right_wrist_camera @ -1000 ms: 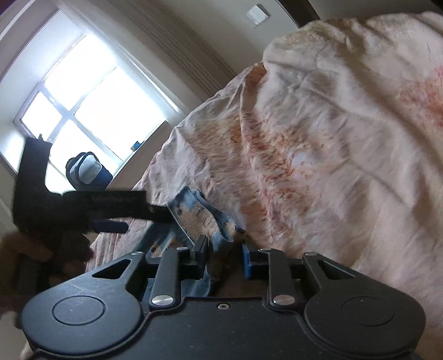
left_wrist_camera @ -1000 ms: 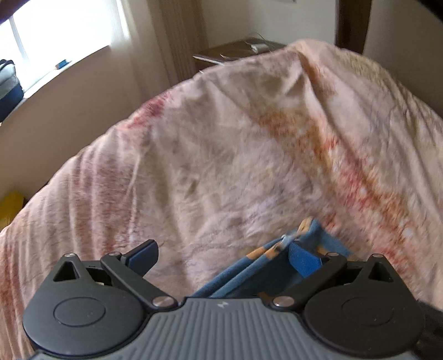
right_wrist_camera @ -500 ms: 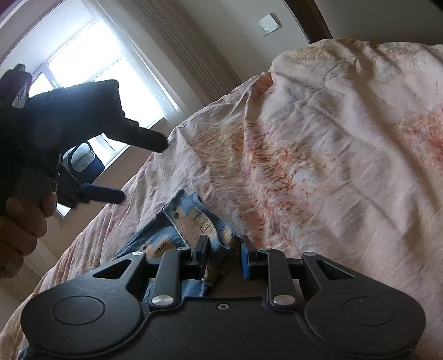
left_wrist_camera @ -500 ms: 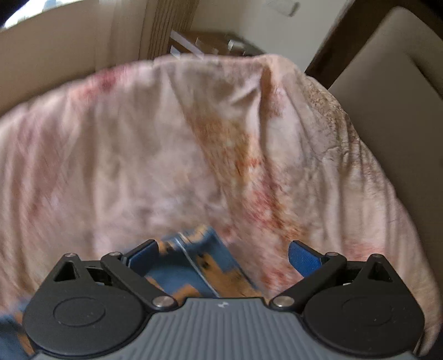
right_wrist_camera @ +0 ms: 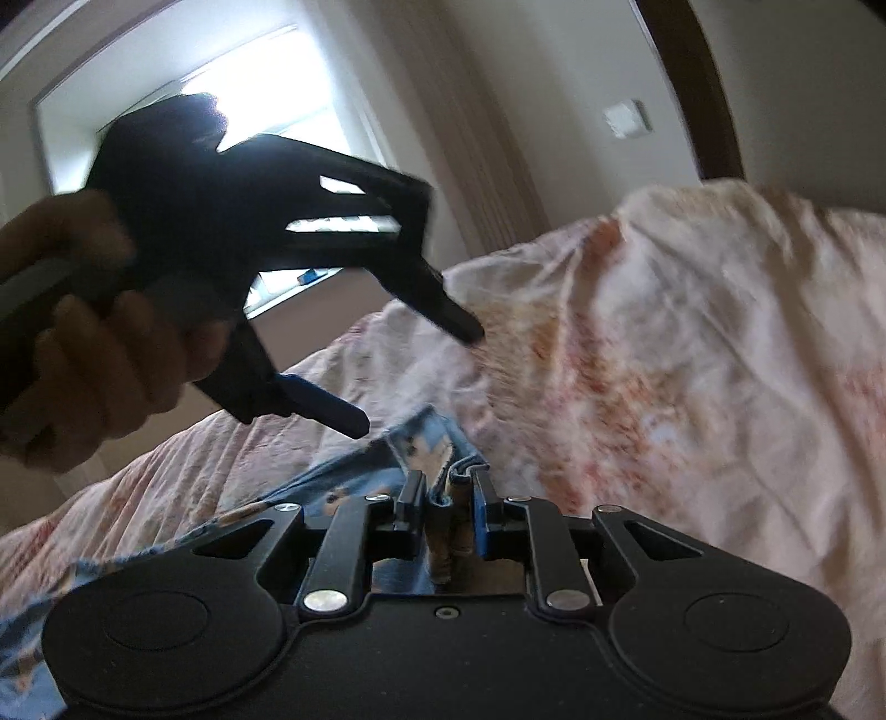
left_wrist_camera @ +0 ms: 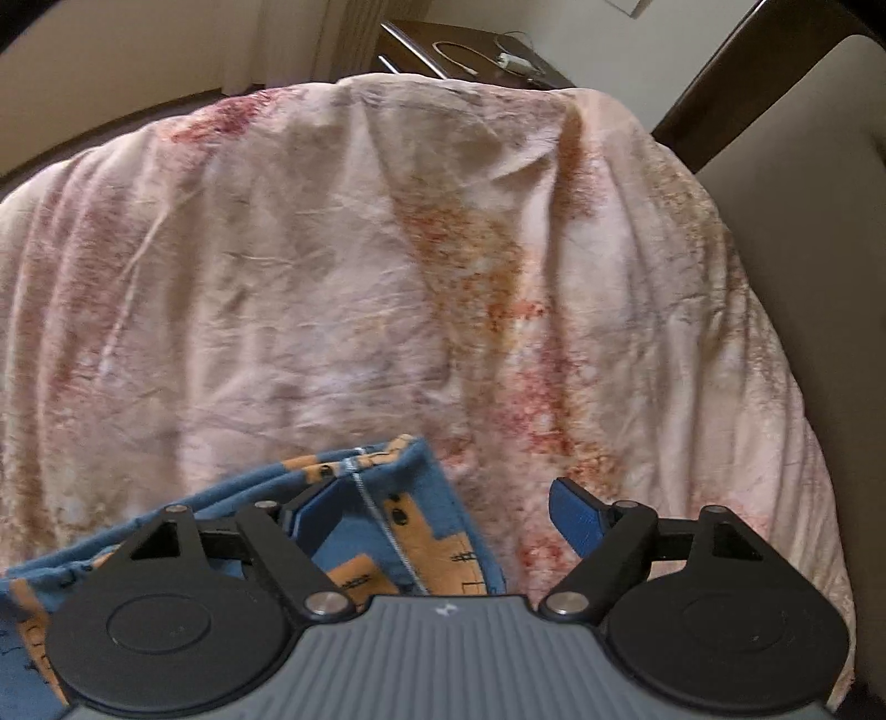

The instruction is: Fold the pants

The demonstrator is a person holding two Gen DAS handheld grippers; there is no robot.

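Note:
The pants [left_wrist_camera: 398, 531] are blue with an orange print and lie on a pink floral bedcover [left_wrist_camera: 332, 277]. My left gripper [left_wrist_camera: 448, 487] points down over one corner of them. Its jaws are wide and closing. The cloth lies between them against the left pad [left_wrist_camera: 315, 515], and the right pad is clear of it. In the right wrist view my right gripper [right_wrist_camera: 447, 479] is closing tighter on a bunched fold of the pants [right_wrist_camera: 354, 476]. The left gripper [right_wrist_camera: 412, 379], held by a hand [right_wrist_camera: 83, 360], hovers above the pants.
The bedcover [right_wrist_camera: 664, 360] fills most of both views. A dark nightstand [left_wrist_camera: 470, 50] with a cable stands beyond the bed. A padded beige headboard [left_wrist_camera: 803, 194] runs along the right. A bright window [right_wrist_camera: 266, 83] is behind the left gripper.
My left gripper rolled and swung, so the pants corner went from its right finger to its left, and its jaws narrowed a little. The right jaws narrowed on the fold.

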